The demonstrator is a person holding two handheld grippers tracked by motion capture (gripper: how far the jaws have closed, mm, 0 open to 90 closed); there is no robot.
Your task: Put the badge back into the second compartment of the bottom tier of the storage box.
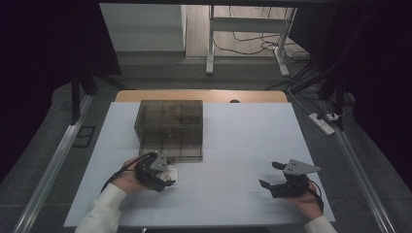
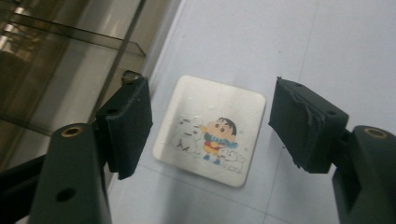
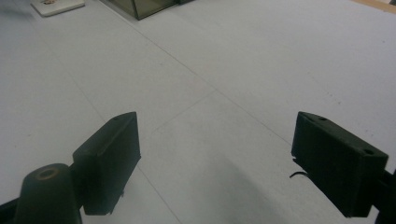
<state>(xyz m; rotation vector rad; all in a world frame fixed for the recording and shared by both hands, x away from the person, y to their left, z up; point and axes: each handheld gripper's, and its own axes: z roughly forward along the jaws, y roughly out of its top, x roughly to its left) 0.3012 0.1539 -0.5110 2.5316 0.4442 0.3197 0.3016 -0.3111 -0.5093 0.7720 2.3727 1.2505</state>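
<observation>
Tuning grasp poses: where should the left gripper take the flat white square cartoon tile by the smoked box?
Probably from above, pinching two opposite edges of the flat white square cartoon tile. It lies flat on the table, so only the thin rounded rim offers purchase; the open left gripper already straddles it.

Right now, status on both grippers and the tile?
Left gripper open over cartoon tile, no contact. Right gripper open, idle. Smoked box close beside tile.

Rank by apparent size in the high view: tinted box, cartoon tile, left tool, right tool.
1. Tinted box, clearly the largest.
2. Right tool and left tool: about alike, not ranked.
3. Cartoon tile, smallest, though the left tool partly covers it, so its full extent is unsure.
</observation>
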